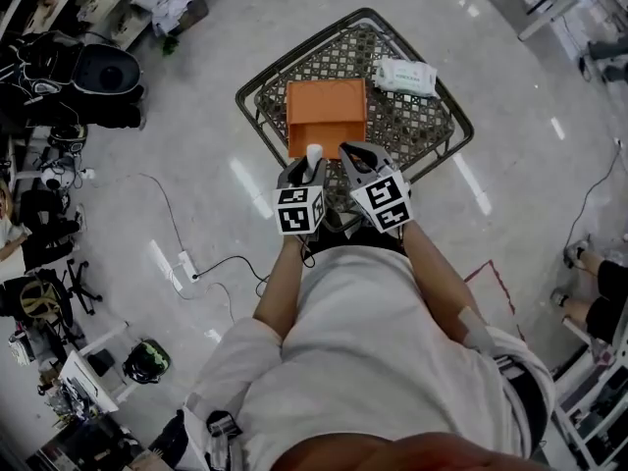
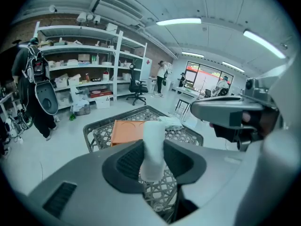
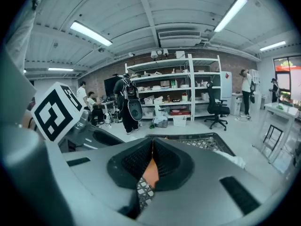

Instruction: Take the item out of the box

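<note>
Head cam looks steeply down past the person's chest onto the left gripper (image 1: pixel 312 168) and right gripper (image 1: pixel 355 157), with the wire-mesh table (image 1: pixel 417 118) and orange box (image 1: pixel 326 106) just beyond the jaws. The left gripper cam sits tight behind its jaws, which pinch a white tube (image 2: pixel 153 147), and it sees the same table and box ahead. The right gripper cam rides just as close, closed jaws facing the shelves (image 3: pixel 188 86), table rim just past them.

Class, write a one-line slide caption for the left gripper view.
Left gripper holds a white item, orange box on the mesh table beyond.
</note>
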Motion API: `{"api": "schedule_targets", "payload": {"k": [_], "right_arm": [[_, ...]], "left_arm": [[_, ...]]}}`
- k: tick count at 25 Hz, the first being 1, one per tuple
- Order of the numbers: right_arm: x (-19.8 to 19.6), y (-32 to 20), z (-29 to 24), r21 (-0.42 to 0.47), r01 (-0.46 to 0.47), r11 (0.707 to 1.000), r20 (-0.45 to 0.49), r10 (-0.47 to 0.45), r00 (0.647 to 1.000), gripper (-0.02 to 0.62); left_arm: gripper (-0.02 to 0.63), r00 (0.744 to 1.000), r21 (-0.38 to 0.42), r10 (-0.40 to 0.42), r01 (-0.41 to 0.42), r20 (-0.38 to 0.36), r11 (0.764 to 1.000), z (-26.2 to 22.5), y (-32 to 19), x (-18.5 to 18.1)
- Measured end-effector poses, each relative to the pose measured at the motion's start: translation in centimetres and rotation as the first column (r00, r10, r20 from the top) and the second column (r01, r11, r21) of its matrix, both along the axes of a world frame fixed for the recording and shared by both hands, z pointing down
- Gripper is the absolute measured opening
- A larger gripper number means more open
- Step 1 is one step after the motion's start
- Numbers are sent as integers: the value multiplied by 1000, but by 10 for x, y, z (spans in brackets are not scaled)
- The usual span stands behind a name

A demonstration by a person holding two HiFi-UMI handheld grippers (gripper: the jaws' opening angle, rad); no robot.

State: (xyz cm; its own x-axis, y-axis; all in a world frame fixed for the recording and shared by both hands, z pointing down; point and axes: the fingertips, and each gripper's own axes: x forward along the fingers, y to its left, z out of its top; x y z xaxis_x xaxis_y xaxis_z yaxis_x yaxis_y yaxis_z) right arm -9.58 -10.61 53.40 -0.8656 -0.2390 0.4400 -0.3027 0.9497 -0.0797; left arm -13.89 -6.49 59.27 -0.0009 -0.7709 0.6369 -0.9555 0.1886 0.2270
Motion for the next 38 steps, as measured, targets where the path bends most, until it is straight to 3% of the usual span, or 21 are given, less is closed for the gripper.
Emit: {"api": "schedule_targets", "payload": {"k": [3,11,19,25,34,36,38], "right_arm": [[4,12,-14,49,26,998,11,-26,1000,5],[21,23,-29,70,-12,997,80,7,997,5],[36,38,-51,138,-68,988,106,54,993,5],[51,36,-77,201,-117,973,159,85,984,5],[49,97,-91,176,-198,964,224,157,962,5],[33,79,-104,171,-207,963,232,165,959,5],[8,27,-126,167,-203,965,227,163,960,5]], "left_arm": [[133,999,39,-35,35,11,999,-22,15,4],[133,994,174,-97,87,49,981,-70,35,7],[133,995,261,-73,54,63,964,-101,50,21],[133,991,332,-60,17,120,943,-125,48,35],[133,993,402,-60,12,106,915,-144,113,25],[133,993,417,-60,11,104,909,-158,96,7],[133,993,428,-75,29,91,904,-181,48,-22]]}}
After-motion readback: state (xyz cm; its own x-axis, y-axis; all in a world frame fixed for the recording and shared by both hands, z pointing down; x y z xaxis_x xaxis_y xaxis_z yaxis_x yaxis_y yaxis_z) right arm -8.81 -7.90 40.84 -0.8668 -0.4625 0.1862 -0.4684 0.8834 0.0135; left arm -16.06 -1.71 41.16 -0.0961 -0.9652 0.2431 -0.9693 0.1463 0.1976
